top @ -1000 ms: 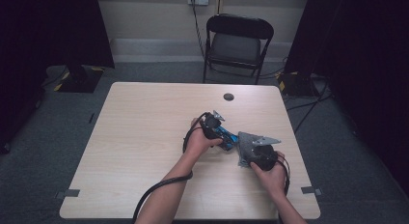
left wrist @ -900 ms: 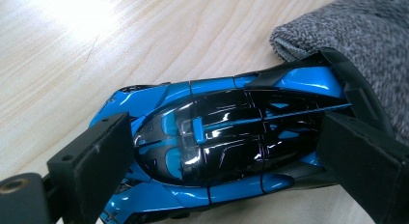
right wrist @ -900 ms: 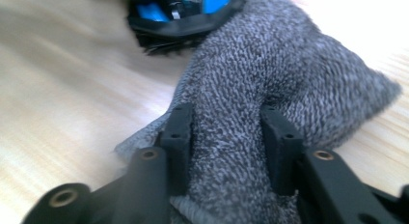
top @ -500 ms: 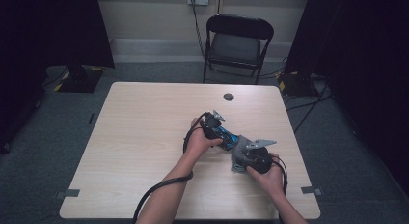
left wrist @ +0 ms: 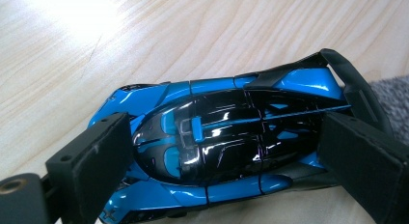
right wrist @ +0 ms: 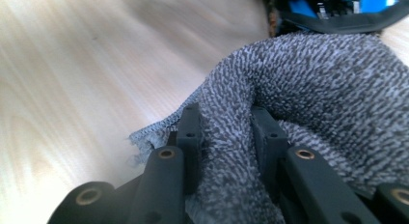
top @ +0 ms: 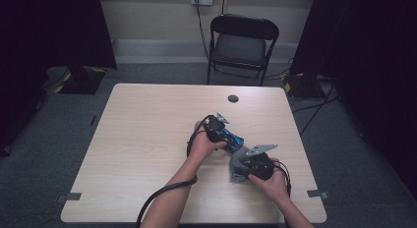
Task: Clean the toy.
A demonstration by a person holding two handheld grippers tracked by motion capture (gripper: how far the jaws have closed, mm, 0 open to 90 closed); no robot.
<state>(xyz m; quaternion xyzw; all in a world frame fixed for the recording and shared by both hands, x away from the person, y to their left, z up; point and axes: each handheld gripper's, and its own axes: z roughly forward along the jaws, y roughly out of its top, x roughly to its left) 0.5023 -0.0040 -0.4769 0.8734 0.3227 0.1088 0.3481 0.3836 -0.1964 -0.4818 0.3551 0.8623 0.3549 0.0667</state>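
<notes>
On a pale wood worktop (top: pixel 147 139), I am clamping the left tongs (left wrist: pixel 212 151) across a glossy, slippery toy car (left wrist: pixel 226 137); the right tongs (right wrist: pixel 226 132) are pinching a soft, limp grey cloth (right wrist: pixel 308 89) by its fold.

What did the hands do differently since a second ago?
The right gripper slid a little toward the person along the table, and its jaws have just closed, pinching a fold of the grey cloth. The left gripper stayed where it was, its jaws on either side of the blue and black toy car, which has not moved.
</notes>
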